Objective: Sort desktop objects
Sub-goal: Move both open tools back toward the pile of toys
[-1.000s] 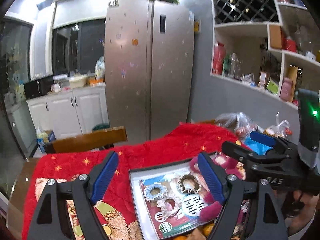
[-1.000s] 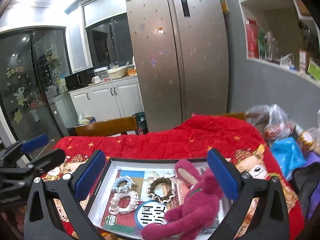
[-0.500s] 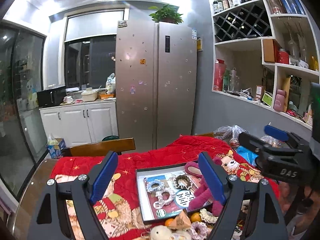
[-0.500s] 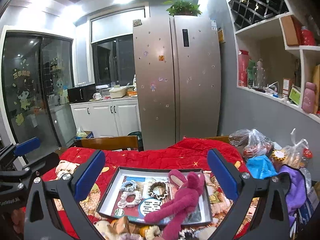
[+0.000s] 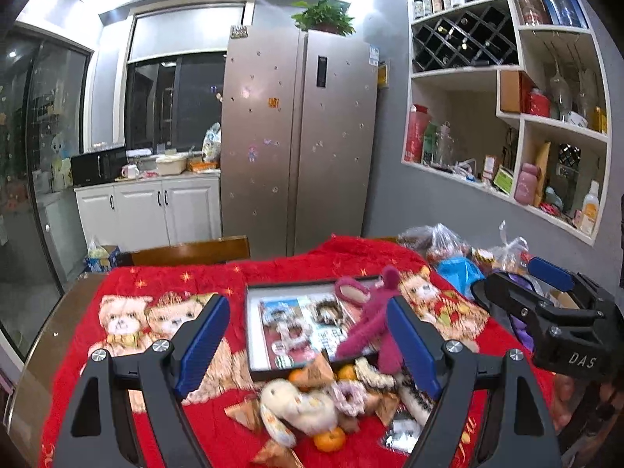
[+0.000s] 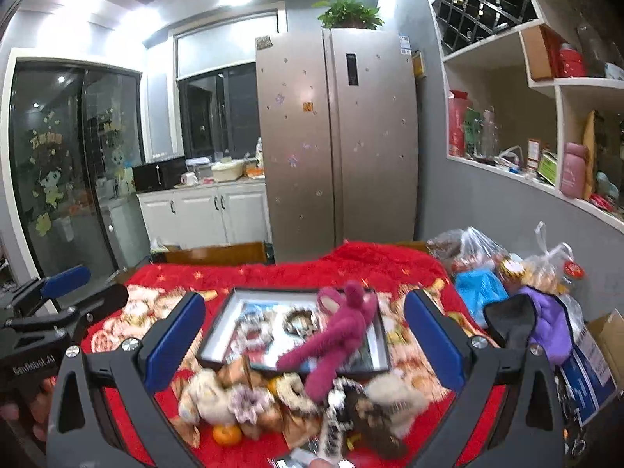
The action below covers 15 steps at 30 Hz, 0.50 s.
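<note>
both tongs, left (image 5: 308,335) and right (image 6: 304,341), had pulled back and up from the tray (image 5: 253,351), gaping wide and empty. the pink plush toy (image 6: 339,331) sprawled across the tray's edge; loose clutter (image 5: 312,401) on the worktop awaited sorting.

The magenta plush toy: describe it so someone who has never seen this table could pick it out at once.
Start from the red blanket covering the table and find the black-framed tray at its middle. The magenta plush toy sprawls over the tray's right part, long limbs hanging over the near rim toward the pile of small things. Its dark pink colour is unique; the other plush is cream.
</note>
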{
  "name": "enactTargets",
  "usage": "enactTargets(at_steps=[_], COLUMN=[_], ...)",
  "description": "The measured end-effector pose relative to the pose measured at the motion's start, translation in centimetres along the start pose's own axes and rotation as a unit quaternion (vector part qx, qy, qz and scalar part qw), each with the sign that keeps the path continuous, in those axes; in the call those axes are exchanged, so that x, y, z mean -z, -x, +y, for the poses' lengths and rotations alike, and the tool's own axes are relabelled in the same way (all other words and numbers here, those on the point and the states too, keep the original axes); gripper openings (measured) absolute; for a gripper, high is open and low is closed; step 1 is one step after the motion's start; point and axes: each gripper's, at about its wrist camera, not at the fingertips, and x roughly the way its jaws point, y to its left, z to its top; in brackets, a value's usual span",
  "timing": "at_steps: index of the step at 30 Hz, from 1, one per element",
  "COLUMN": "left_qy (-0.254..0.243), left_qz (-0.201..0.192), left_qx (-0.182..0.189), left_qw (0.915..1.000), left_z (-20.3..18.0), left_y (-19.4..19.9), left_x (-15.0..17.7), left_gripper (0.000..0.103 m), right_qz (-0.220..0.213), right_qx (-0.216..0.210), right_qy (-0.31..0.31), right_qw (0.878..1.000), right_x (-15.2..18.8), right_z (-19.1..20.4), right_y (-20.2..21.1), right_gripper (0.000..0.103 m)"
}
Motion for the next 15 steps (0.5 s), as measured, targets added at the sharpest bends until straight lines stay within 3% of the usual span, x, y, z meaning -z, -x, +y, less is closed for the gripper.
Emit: enactTargets(at_steps=[7, 12, 15], left_qy=[-0.014, -0.020, -0.023], left_qz=[0.030, 0.066, 0.086], left_qx=[0.011, 0.009, 0.010], left_qw=[0.9994, 0.9976, 0.9960], left_z=[-1.0, -1.2, -1.1], left_y=[-0.1, -1.0, -1.7], left_x=[3.8, 6.8, 8.6], left_gripper=[0.085, 0.085, 0.085], right_qz=[0.002, 0.022, 0.036], right_qx=[0.020, -0.007, -0.002], right_qy=[0.021, -0.024, -0.033], right_qw=[1.000, 0.999, 0.999], right_x=[4.7, 7.4, 9.2], right_z=[-1.1, -3.1, -3.6], right_y=[1.5, 0.8, 0.2], right_gripper=[0.103, 0.103, 0.103])
